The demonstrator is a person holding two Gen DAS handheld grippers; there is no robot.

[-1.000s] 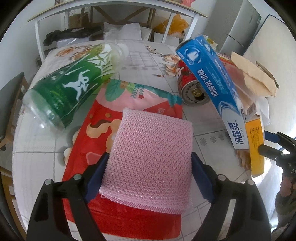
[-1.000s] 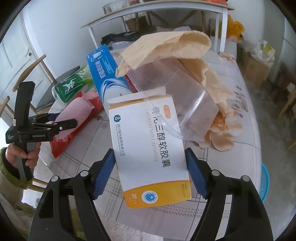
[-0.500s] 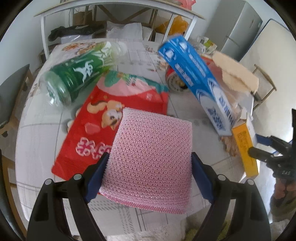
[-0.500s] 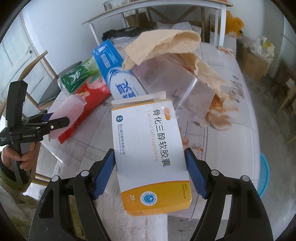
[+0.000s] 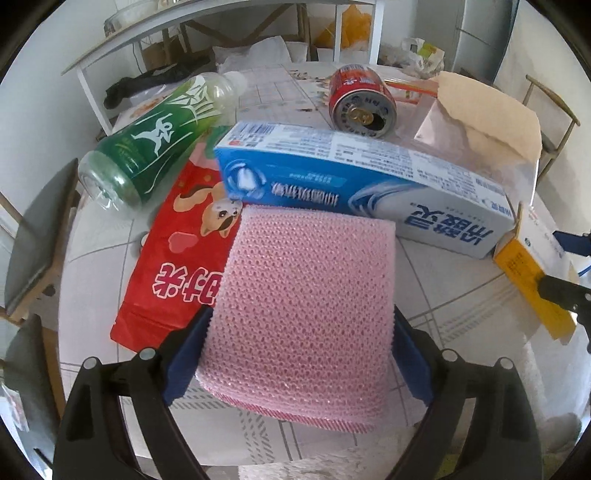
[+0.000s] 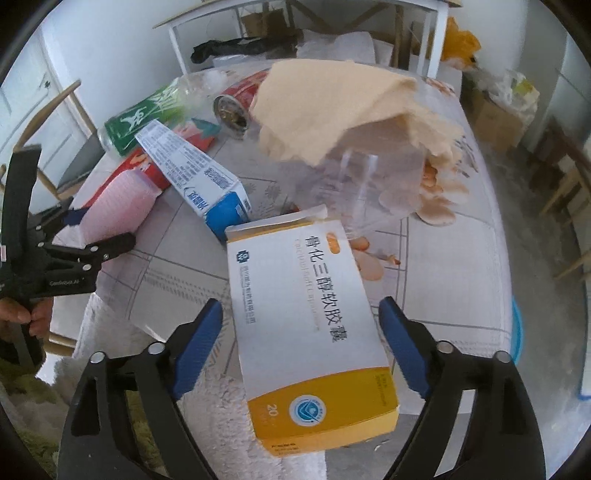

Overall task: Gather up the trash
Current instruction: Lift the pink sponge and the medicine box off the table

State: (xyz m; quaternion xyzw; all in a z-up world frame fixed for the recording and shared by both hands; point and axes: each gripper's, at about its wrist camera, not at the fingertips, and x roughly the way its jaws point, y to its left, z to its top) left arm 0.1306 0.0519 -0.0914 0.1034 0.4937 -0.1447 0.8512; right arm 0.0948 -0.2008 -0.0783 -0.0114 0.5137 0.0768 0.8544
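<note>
My left gripper (image 5: pixel 301 354) is shut on a pink mesh foam pad (image 5: pixel 306 306) and holds it above the table's near edge. My right gripper (image 6: pixel 301 343) is shut on a white and yellow medicine box (image 6: pixel 310 328), lifted over the table edge; the box also shows in the left wrist view (image 5: pixel 528 280). On the table lie a blue toothpaste box (image 5: pixel 362 184), a green plastic bottle (image 5: pixel 159 136), a red snack bag (image 5: pixel 177 266), a red can (image 5: pixel 362 103) and a clear plastic container under tan paper (image 6: pixel 354 122).
The round table has a tiled floral cloth (image 6: pixel 443 266). Wooden chairs (image 5: pixel 33 251) stand at its left and right. A white desk (image 5: pixel 207 33) with clutter stands behind. A white rug (image 6: pixel 221 417) and a blue bin rim (image 6: pixel 517 332) lie below.
Both grippers have pulled back from the table toward its near edge with their loads. The left view has swung right, so the toothpaste box now lies across it.
</note>
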